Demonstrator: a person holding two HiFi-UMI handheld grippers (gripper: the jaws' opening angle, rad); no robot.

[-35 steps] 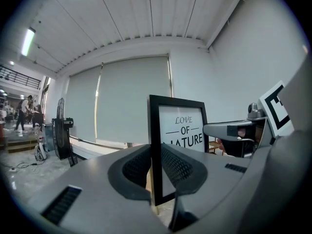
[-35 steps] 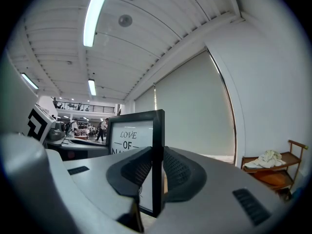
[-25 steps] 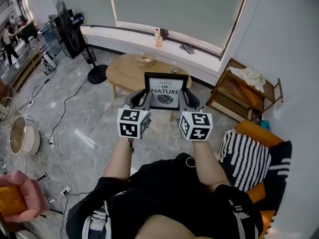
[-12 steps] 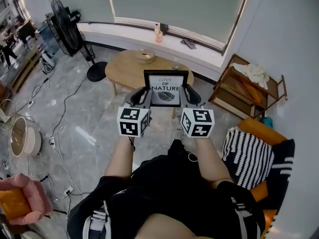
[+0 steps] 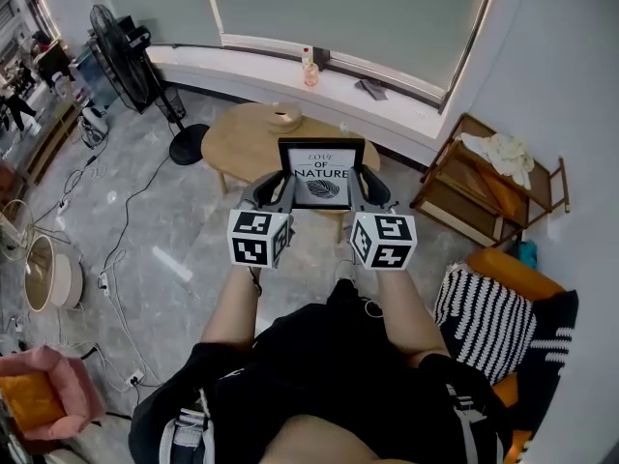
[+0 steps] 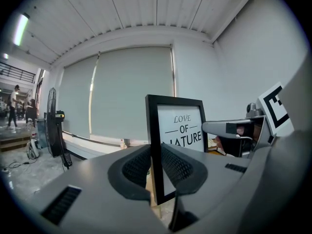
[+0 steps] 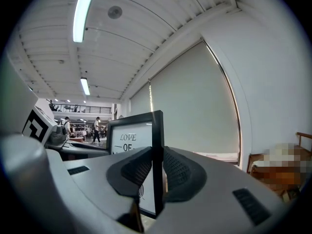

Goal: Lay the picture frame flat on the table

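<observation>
A black picture frame (image 5: pixel 322 173) with a white print reading "LOVE OF NATURE" is held upright in the air in front of the person. My left gripper (image 5: pixel 286 193) is shut on its left edge (image 6: pixel 155 150). My right gripper (image 5: pixel 355 193) is shut on its right edge (image 7: pixel 157 160). In both gripper views the ribbed pads press on the black edge from either side. The oval wooden table (image 5: pixel 242 138) lies just beyond and below the frame.
On the table stand a wooden bowl (image 5: pixel 283 116) and a small glass (image 5: pixel 341 129). A standing fan (image 5: pixel 131 51) is at the left, a wooden rack (image 5: pixel 493 187) at the right, a striped cushion (image 5: pixel 493 322) near the person. Cables run over the grey floor.
Both grippers have carried the frame forward toward the table, which now sits closer below it. The grip on the frame is unchanged.
</observation>
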